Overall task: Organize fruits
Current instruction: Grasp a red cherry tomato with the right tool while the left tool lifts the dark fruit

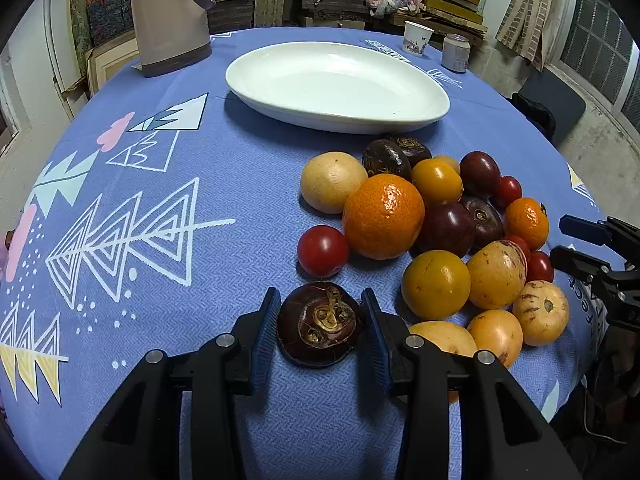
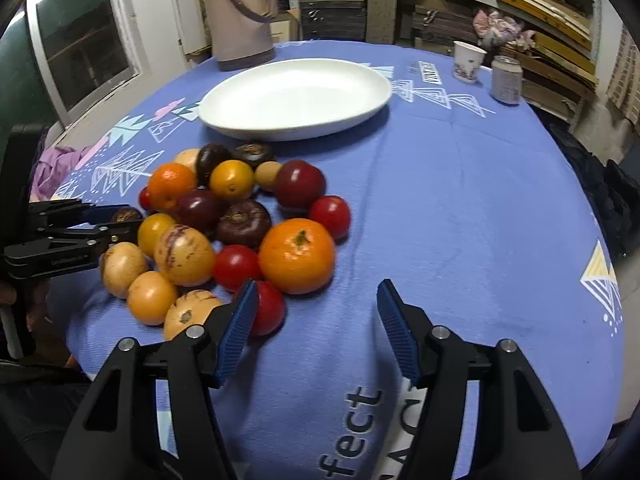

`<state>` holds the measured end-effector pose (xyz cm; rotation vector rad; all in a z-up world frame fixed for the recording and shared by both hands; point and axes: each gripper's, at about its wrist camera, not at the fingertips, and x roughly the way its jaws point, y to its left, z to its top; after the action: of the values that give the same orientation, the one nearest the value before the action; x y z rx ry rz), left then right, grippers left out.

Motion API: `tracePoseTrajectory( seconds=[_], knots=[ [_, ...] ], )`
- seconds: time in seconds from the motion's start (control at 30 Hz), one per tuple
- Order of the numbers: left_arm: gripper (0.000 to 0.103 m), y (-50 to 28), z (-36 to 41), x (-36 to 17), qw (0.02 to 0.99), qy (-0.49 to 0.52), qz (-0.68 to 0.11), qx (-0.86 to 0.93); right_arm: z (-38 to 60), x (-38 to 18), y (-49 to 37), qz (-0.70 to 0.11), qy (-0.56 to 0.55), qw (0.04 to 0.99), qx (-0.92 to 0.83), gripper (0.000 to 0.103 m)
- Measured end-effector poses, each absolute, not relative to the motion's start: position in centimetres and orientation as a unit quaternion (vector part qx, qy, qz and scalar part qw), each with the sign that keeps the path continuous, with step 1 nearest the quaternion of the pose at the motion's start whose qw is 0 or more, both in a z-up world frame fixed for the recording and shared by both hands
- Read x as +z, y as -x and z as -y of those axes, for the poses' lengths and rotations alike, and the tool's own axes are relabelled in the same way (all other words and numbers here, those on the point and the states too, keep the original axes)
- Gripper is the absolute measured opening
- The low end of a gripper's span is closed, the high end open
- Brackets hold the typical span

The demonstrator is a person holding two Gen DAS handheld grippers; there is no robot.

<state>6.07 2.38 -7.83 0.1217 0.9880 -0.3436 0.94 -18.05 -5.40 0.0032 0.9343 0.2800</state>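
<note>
A pile of fruit [image 1: 440, 220] lies on the blue tablecloth: oranges, yellow fruits, dark purple fruits and small red tomatoes. My left gripper [image 1: 320, 316] brackets a dark brown round fruit [image 1: 320, 324] resting on the cloth; the pads stand at its sides, and I cannot tell if they press it. A white oval plate [image 1: 336, 84] sits empty beyond the pile. My right gripper [image 2: 316, 312] is open and empty over the cloth, right of the pile [image 2: 224, 232], its left finger beside a red tomato [image 2: 268, 308]. The plate also shows there [image 2: 296, 98].
A beige thermos jug [image 1: 168, 12] stands at the far left of the table. A paper cup [image 1: 417, 38] and a small jar [image 1: 455, 53] stand at the far right. The table edge curves close on the right.
</note>
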Motion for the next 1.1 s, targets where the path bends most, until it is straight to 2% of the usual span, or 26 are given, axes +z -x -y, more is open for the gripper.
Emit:
tracePoseTrajectory(
  seconds=[0.17,0.27,0.53,0.97,1.1],
  knots=[
    [0.042,-5.9,-2.4,-7.8,0.865,-0.061,-0.469,-0.165,17.1,-5.7,-1.1,-0.464,0.012,0.875,0.14,0.061],
    [0.042,-5.9,-2.4,-7.9,0.865,-0.061,-0.469,-0.167,16.8,-6.0,-1.1,-0.469,0.006,0.871,0.148,0.057],
    [0.041,-5.8,-2.4,-7.9,0.866,-0.062,-0.468,-0.167,15.0,-6.0,-1.4,-0.479,0.02,0.863,0.159,0.031],
    [0.041,-5.2,-2.5,-8.0,0.87,-0.054,-0.464,-0.157,16.0,-6.5,-1.7,-0.497,-0.042,0.857,0.128,0.033],
    [0.041,-5.0,-2.6,-8.0,0.871,-0.052,-0.461,-0.158,16.4,-6.5,-1.7,-0.506,-0.058,0.849,0.138,0.03]
  ],
)
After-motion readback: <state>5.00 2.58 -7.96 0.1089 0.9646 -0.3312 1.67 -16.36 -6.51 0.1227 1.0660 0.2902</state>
